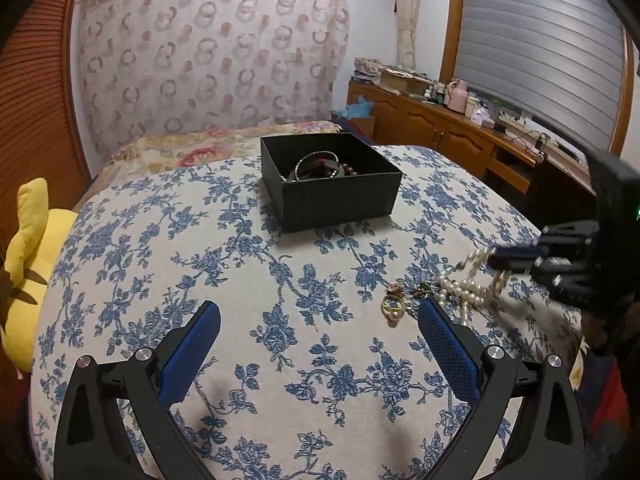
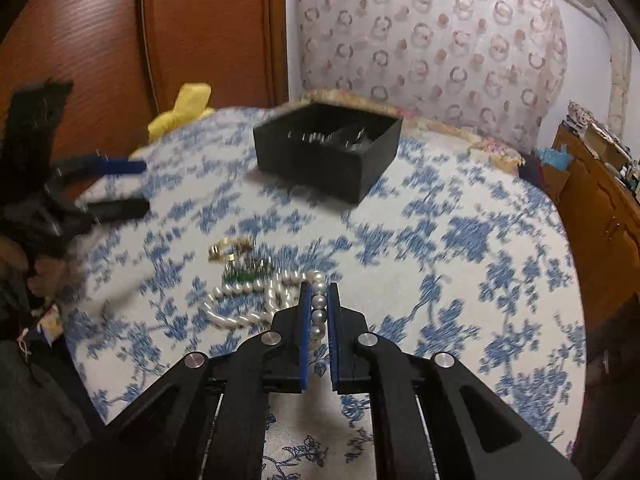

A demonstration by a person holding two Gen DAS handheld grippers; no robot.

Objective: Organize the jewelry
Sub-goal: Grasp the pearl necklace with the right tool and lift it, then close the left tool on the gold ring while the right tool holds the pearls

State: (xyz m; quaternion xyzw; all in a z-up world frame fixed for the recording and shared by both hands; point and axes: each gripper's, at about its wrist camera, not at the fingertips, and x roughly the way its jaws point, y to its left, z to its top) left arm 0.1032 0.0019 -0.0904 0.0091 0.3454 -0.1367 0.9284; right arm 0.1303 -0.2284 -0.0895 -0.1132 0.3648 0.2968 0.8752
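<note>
A black open box with bracelets inside stands at the far middle of the floral-covered table; it also shows in the right wrist view. My right gripper is shut on a white pearl necklace, whose free end trails on the cloth. In the left wrist view the right gripper holds the pearl necklace at the right. A gold ring brooch and a green piece lie beside the pearls. My left gripper is open and empty above the cloth.
A yellow plush toy lies at the table's left edge. A wooden sideboard with clutter runs along the right under the window. A bed with a floral cover lies behind the table.
</note>
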